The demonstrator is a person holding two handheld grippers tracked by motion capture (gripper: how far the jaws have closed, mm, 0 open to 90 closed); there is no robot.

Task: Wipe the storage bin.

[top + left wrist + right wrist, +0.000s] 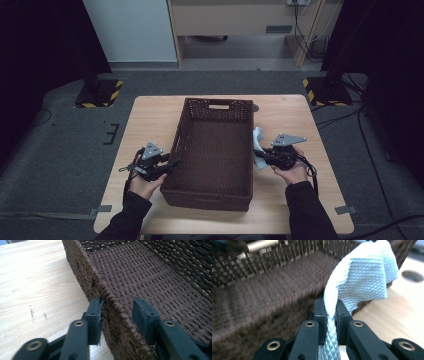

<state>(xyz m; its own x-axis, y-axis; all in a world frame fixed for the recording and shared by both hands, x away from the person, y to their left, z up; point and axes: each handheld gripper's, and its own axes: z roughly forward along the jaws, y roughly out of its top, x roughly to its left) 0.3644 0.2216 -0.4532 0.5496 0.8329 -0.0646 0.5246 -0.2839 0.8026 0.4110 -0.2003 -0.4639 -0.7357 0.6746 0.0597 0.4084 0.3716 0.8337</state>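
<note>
A dark brown woven basket (210, 199) stands in the middle of the wooden table (150, 120). My left gripper (172, 162) straddles the basket's left rim (85, 267) near its front corner. In the left gripper view, the left gripper (117, 306) has one pad against the outer wall, while the other stands apart inside the basket. My right gripper (260, 157) is at the basket's right wall, shut on a pale blue textured cloth (258, 142). In the right gripper view the cloth (364, 272) rises from the right gripper (329, 307) and drapes over the basket's edge (274, 290).
The basket has a handle slot (218, 106) in its far wall. A round hole (412, 275) sits in the tabletop beyond the cloth. Bare wood lies on both sides of the basket. Stands with striped bases (100, 93) flank the table on the floor.
</note>
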